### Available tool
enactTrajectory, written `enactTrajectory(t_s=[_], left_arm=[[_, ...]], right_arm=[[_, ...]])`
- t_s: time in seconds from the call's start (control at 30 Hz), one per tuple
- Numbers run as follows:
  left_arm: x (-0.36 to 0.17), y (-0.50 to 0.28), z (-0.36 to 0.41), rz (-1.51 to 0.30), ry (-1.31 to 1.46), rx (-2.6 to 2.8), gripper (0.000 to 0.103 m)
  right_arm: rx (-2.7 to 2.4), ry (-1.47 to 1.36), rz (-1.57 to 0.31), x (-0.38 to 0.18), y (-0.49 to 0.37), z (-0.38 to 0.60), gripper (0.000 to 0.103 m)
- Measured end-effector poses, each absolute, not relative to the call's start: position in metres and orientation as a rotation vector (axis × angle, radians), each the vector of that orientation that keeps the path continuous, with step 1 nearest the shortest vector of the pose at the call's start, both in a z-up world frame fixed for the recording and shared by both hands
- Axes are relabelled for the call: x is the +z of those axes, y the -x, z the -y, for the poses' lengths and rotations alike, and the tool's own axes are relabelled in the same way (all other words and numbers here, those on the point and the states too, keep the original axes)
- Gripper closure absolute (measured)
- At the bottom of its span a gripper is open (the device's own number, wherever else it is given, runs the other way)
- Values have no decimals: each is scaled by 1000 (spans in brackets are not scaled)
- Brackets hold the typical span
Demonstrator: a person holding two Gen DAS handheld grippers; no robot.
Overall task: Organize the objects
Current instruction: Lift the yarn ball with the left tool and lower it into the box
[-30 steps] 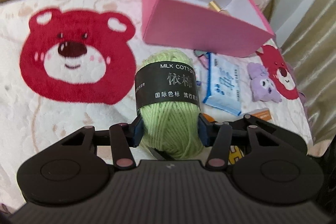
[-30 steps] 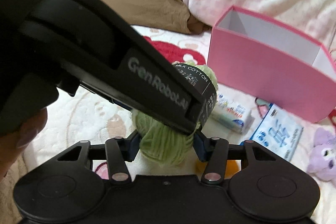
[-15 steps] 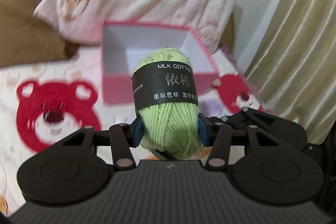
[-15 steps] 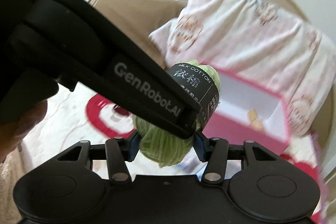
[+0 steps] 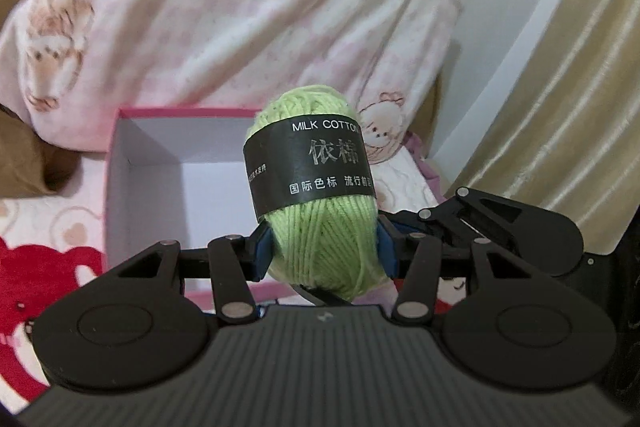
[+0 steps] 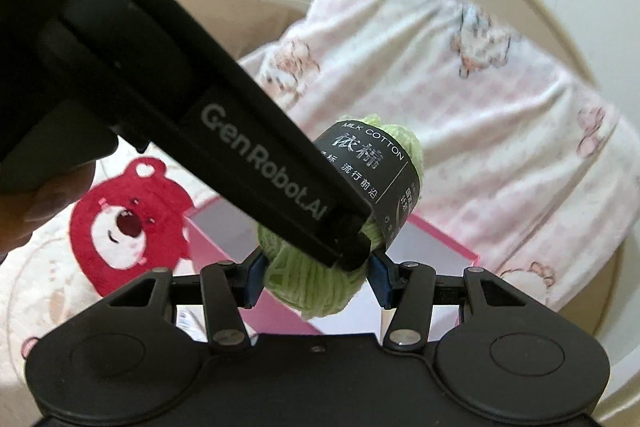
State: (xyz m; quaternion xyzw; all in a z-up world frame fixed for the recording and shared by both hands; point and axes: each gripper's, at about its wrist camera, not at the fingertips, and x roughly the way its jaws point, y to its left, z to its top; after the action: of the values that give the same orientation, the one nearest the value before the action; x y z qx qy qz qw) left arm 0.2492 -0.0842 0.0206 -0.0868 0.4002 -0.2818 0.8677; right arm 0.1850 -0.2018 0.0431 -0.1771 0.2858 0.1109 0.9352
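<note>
Both the left tool (image 5: 322, 247) and right tool (image 6: 316, 277) clamp the upright yarn ball (image 5: 316, 203), with the open pink box (image 5: 120, 163) at left-centre behind it.

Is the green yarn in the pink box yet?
Not yet. The lifting is done: the green yarn ball is off the bed, squeezed by both the left gripper and the right gripper. It hangs in front of the open pink box. Left to do: lower it in and let go.
</note>
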Motion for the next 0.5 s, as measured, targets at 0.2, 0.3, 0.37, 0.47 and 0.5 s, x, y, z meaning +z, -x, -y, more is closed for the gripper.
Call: enactTrajectory(t_s=[0.2, 0.3, 0.37, 0.47, 0.5], left_arm=[[-25, -315, 97, -1003, 303, -548, 53], [-48, -336, 99, -1057, 355, -536, 53], [-61, -348, 101, -1093, 382, -510, 53], [-79, -364, 103, -1137, 420, -470, 53], [-85, -368, 103, -1142, 438, -461, 53]], right_arm=[[295, 255, -737, 15, -242, 241, 47], [318, 234, -796, -1, -253, 251, 47], [327, 215, -840, -11, -267, 255, 47], [347, 145, -913, -24, -290, 265, 46], [351, 117, -931, -28, -296, 270, 46]])
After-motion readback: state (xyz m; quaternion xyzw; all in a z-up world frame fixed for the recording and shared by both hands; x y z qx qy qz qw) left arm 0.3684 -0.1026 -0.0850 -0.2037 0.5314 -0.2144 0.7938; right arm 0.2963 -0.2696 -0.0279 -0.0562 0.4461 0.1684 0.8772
